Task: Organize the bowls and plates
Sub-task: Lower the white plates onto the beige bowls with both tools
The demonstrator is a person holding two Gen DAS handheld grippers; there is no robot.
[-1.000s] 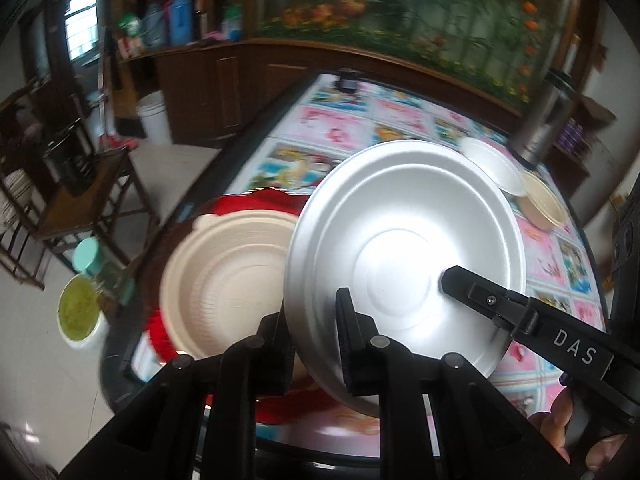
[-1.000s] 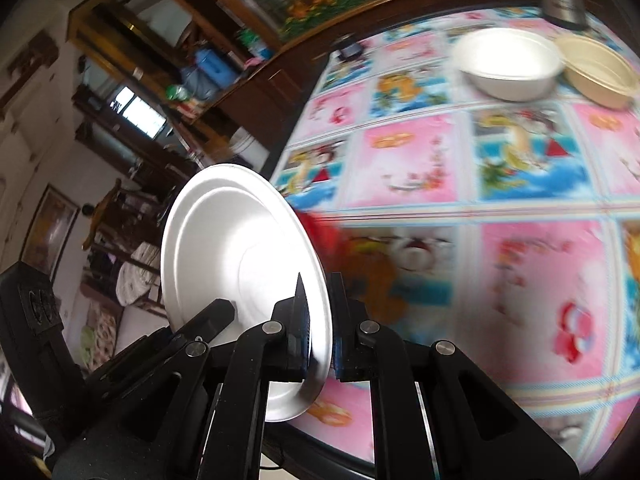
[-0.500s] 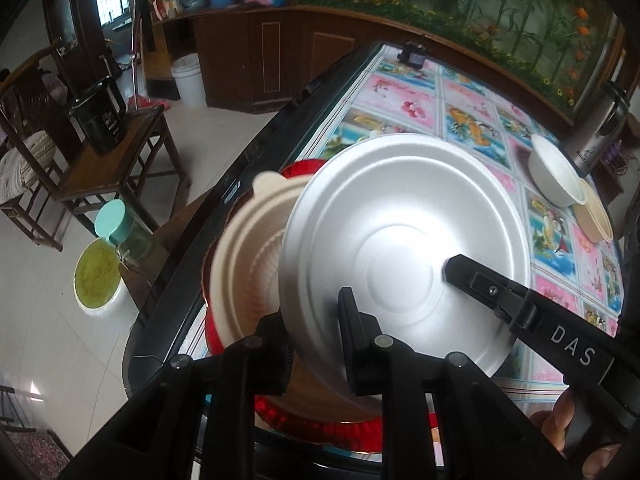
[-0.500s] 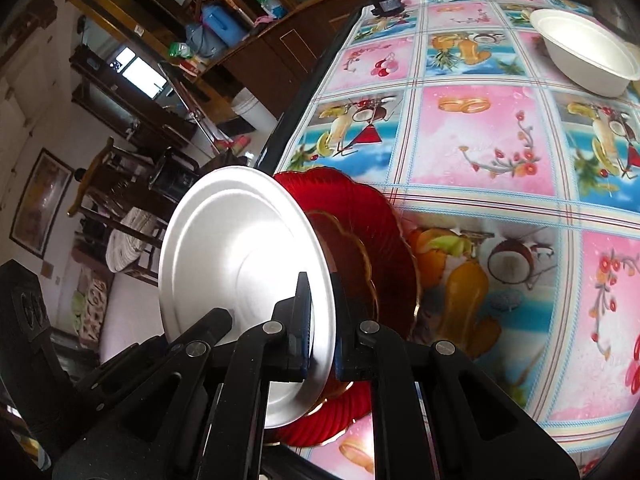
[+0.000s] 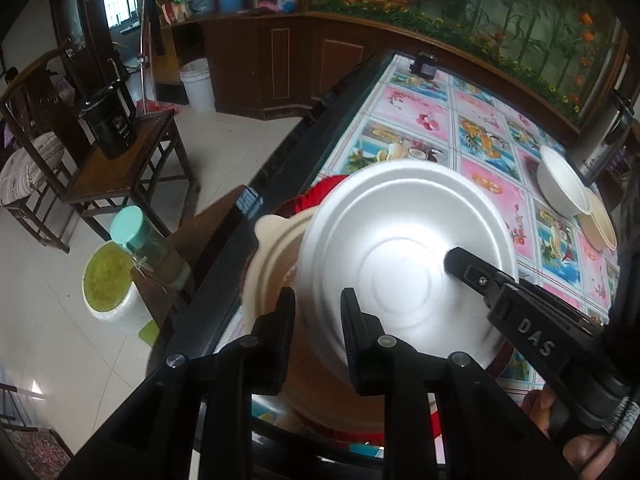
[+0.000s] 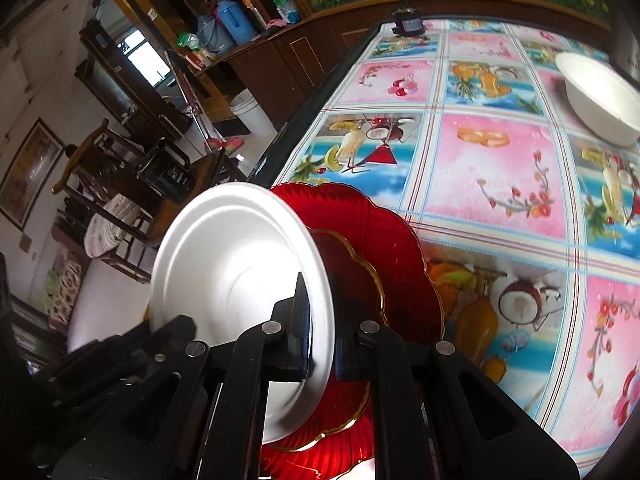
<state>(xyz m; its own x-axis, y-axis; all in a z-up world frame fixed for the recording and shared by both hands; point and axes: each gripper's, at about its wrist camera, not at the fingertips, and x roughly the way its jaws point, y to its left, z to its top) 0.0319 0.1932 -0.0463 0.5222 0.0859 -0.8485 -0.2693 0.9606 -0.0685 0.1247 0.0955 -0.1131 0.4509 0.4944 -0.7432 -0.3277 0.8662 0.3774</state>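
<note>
A white foam plate [image 5: 400, 240] [image 6: 232, 264] stands tilted on edge over the red plates [image 6: 380, 240] at the table's left edge. My right gripper [image 6: 320, 320] is shut on its rim; in the left wrist view one of its fingers [image 5: 480, 276] lies across the plate's face. My left gripper [image 5: 318, 312] straddles the lower rim. Its jaws are opening, and a gap shows beside the rim. A beige plate [image 5: 272, 252] sits just behind the white one, over the red plates [image 5: 320, 196].
A white bowl [image 5: 560, 188] [image 6: 600, 100] and a beige bowl [image 5: 600, 224] stand at the far right of the patterned table [image 6: 480, 160], beside a steel flask [image 5: 600, 136]. A small black device [image 6: 408, 24] sits at the far edge. Left of the table are chairs and a teal-capped bottle [image 5: 132, 224].
Both grippers carried the white plate across to above the red plates, which came into the right wrist view. The beige plate now sits behind the white one. My left jaws stand slightly wider.
</note>
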